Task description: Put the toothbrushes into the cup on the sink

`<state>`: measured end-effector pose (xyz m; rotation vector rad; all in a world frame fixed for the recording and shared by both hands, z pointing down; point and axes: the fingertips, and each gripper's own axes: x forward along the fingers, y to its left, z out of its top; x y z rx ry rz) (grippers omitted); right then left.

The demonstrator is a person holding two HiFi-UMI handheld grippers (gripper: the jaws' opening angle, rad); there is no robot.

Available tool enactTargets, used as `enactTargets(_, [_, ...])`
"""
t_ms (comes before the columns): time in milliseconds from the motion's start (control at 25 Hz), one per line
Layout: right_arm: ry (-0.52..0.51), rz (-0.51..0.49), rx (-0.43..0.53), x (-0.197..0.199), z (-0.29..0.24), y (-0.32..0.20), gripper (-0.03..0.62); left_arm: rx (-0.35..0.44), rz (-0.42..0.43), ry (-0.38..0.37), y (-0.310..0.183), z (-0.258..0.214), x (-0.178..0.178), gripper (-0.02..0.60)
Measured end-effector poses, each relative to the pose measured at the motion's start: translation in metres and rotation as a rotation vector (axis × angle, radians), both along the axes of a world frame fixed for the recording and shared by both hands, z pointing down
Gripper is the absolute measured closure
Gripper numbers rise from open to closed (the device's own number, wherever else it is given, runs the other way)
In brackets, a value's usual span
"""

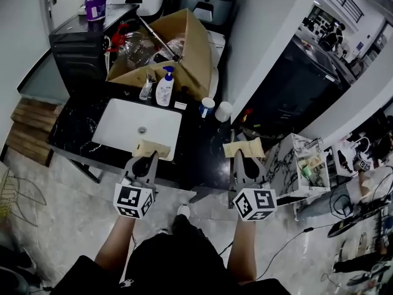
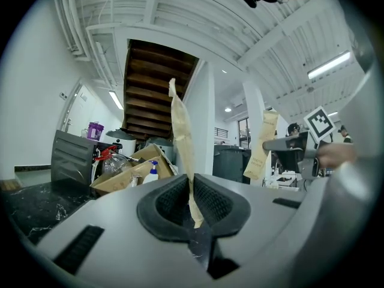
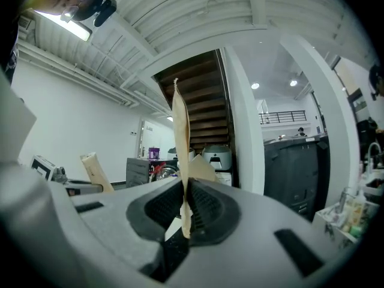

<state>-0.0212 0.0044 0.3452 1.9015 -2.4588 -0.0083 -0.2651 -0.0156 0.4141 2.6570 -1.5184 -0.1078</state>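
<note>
Both grippers are held level in front of the black marble counter (image 1: 202, 158). My left gripper (image 1: 148, 157) is shut on a tan paper-wrapped toothbrush packet (image 1: 151, 147) over the front rim of the white sink (image 1: 116, 131). My right gripper (image 1: 245, 157) is shut on a second tan packet (image 1: 244, 148) at the counter's right end. Two cups, one white and blue (image 1: 207, 107) and one white (image 1: 223, 111), stand behind on the counter. In the left gripper view the packet (image 2: 182, 143) stands upright between the pads. The right gripper view shows its packet (image 3: 180, 137) pinched the same way.
An open cardboard box (image 1: 190, 48) full of items sits behind the sink, with a pump bottle (image 1: 164, 88) in front of it. A purple tub (image 1: 95, 8) tops a dark cabinet at back left. A marbled box (image 1: 301, 165) stands to the right.
</note>
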Motion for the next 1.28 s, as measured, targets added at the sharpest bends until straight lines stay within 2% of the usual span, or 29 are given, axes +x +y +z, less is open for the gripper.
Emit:
enactTargets(440, [-0.045, 0.019, -0.011, 0.045, 0.013, -0.060, 0.569, 0.010, 0.008, -0.037, -0.059, -0.008, 0.041, 0.555])
enactTargets(1280, [-0.103, -0.068, -0.041, 0.104, 0.034, -0.167, 0.569, -0.009, -0.057, -0.088, -0.151, -0.008, 0.107, 0.555])
